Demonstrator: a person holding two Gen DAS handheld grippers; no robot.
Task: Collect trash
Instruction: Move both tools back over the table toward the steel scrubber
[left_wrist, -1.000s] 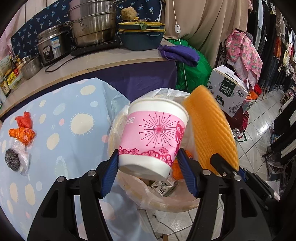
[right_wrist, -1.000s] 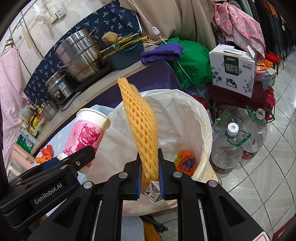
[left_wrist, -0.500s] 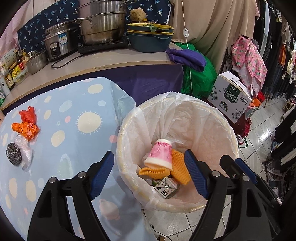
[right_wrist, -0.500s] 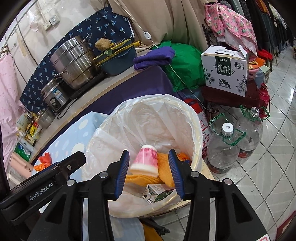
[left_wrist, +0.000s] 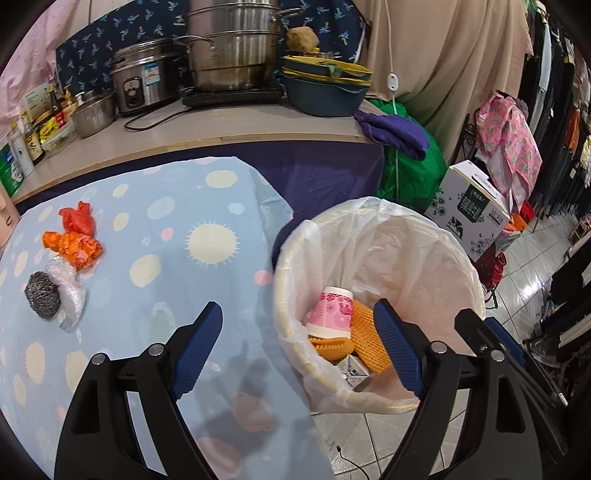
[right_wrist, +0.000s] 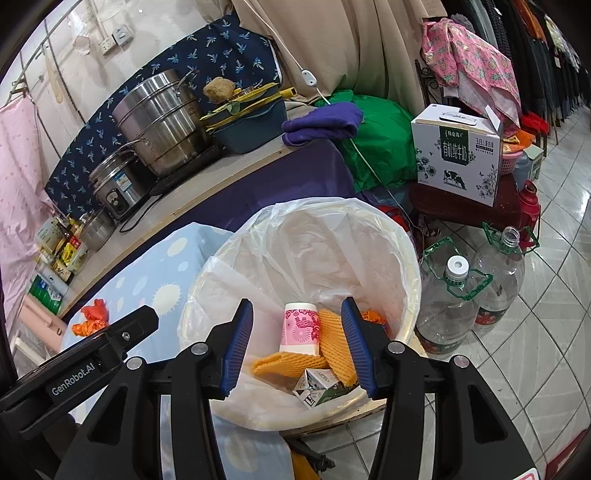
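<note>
Both loads dropped since a second ago: left gripper (left_wrist: 297, 341) was pinching the pink paper cup (left_wrist: 330, 311), right gripper (right_wrist: 297, 341) was clamped on the orange foam net (right_wrist: 334, 345). Each now hangs spread wide with nothing between the jaws, over the near part of the bin.

Bin status: white-lined trash bin (right_wrist: 402, 236) sits on the floor just beside the bench edge. Inside it: cup lying upside down on the pile, foam net leaning against it, a second orange foam piece (right_wrist: 275, 363) under the cup, a small printed carton (right_wrist: 317, 386) at the bottom, and some orange wrapper (right_wrist: 373, 316) at the back, mostly hidden.

Left to collect, all on the blue dotted bench (left_wrist: 207, 280) at its far left side, well apart from the bin:
- red crumpled bag (left_wrist: 77, 218)
- orange crumpled bag (left_wrist: 75, 248), touching the red one
- clear plastic wad (left_wrist: 70, 291), just beside the orange bag
- steel scourer (left_wrist: 41, 294), touching the clear wad. Could be trash, could be a keeper; can't tell from here.

Judgement: roughly half done or a bit more. Five-ish items binned, three or four remaining in one tight cluster. Next move likely needs both grippers swung left across the bench. The bags are light and springy, so pinch deep into the crumple. Clear wad and scourer overlap, so one grab may drag both.
</note>
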